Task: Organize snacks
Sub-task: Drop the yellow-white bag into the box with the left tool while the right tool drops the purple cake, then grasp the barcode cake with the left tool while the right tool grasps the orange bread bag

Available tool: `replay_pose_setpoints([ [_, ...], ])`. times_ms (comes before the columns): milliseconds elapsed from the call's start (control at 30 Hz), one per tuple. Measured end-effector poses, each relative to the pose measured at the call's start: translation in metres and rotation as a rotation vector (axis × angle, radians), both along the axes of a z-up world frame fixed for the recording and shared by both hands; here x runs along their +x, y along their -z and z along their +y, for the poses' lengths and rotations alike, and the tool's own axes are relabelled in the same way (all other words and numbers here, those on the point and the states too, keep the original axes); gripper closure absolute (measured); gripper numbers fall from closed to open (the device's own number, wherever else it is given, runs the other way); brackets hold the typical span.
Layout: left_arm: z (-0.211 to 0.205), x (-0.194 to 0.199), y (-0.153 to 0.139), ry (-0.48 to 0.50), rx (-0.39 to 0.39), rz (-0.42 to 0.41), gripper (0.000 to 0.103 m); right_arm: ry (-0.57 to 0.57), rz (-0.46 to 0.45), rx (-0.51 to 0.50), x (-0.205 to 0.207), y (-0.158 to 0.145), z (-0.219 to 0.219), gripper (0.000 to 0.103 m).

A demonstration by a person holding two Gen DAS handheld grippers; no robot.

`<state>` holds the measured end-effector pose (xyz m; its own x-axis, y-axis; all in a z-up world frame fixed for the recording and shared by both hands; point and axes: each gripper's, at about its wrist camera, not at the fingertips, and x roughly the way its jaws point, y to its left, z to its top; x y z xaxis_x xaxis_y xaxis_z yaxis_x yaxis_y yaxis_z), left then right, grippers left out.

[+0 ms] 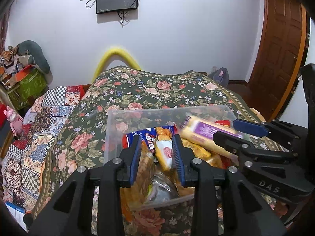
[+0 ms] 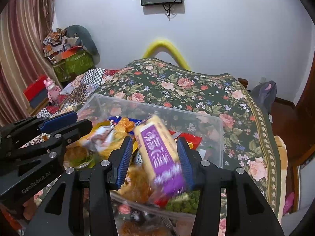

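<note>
Right gripper [image 2: 155,155] sits over the clear bin [image 2: 220,129], jaws wide, w/ the yellow-and-purple biscuit pack [image 2: 157,147] lying slantwise between them; its lower end blurs, the right pad seems to brush it, left pad is clear of it, so no firm hold as far as I can tell. Pack looks light, a long crinkly film sleeve w/ brittle contents, prob slippery; best pinched across the narrow width near mid-length, gentle squeeze, not at the crimped ends. Left gripper [image 1: 157,151] is just beside, over the same bin's near-left part, jaws parted around a small yellow sachet [image 1: 164,153] but not pressing it. Below both: loose heap of soft snack bags, incl a blue one [image 1: 133,137]. Bin rests on the floral bedspread [image 1: 157,86], which prob gives under a push.
</note>
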<state>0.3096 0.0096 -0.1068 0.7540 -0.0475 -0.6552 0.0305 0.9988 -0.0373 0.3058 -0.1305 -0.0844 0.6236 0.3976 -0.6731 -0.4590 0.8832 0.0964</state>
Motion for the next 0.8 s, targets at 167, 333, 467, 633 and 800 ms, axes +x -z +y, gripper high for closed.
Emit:
replay_pose_setpoints([
  [167,-0.001,-0.018,-0.009,0.012,0.005,-0.010,0.068,-0.020,-0.019,0.015,-0.019,-0.010,-0.011,0.053],
  [333,0.000,-0.041,-0.017,0.016,0.001,-0.023,0.061,-0.041,-0.036,0.019,-0.043,-0.014,-0.023,0.042],
  [467,0.001,-0.061,-0.019,0.017,-0.003,-0.024,0.054,-0.058,-0.024,0.012,-0.063,-0.008,-0.033,0.036],
  [633,0.005,-0.087,-0.008,0.021,0.012,-0.008,0.043,-0.074,0.028,-0.024,-0.079,0.015,-0.039,0.030],
  [800,0.011,-0.101,0.015,0.029,0.010,0.063,0.037,-0.070,0.113,-0.032,-0.079,0.044,-0.044,0.028],
])
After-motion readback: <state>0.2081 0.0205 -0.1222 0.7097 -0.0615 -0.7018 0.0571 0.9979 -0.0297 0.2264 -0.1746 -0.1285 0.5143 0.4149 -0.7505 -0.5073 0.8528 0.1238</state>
